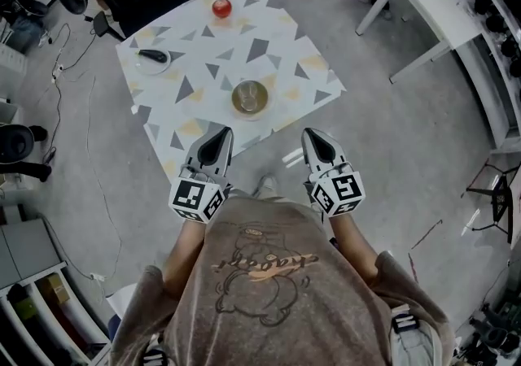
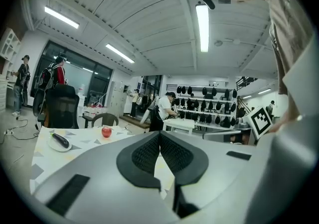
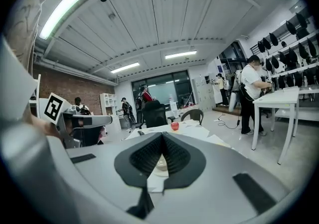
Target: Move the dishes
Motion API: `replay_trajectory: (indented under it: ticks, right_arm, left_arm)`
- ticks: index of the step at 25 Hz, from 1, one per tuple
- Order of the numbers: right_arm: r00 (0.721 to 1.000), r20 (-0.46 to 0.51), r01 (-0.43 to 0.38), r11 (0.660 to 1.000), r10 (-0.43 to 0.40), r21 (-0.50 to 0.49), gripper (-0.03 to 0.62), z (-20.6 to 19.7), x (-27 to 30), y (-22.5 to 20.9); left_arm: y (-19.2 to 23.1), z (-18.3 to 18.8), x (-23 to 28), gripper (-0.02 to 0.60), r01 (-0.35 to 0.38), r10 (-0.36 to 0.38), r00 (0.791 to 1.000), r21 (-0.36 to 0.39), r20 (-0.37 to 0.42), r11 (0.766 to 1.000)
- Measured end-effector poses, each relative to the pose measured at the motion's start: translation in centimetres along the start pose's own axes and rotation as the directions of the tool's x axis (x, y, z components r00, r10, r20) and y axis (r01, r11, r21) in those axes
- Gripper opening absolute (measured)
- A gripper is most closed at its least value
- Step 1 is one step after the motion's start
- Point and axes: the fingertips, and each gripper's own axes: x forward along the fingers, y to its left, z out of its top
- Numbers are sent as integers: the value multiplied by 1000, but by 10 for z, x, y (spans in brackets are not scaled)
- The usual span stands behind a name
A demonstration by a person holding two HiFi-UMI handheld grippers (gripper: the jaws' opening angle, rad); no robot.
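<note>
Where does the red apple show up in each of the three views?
Head view: the apple is near the top, left of centre, at the far end of the patterned table.
Left gripper view: the apple is left of centre, a little below mid height.
Right gripper view: the apple is small, just right of centre.
Shared landmark: the patterned table, under the apple in all three.

Closed, empty left gripper (image 2: 159,134) above table (image 2: 42,154)

on the table (image 1: 285,55): bowl (image 1: 250,98) front, apple (image 1: 221,7) behind, plate (image 1: 153,59) left.
</note>
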Motion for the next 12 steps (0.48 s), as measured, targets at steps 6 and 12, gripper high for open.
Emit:
replay_trajectory:
  ticks: [6, 12]
  right_arm:
    - [1000, -4, -16, 1000, 16, 6, -2, 5, 19, -4]
    - [1000, 9, 23, 1000, -23, 10, -2, 15, 31, -12]
  left_arm:
    - [10, 7, 18, 20, 6, -6, 1000, -14, 12, 1000]
    - [24, 14, 35, 20, 21, -21, 1000, 13, 2, 1000]
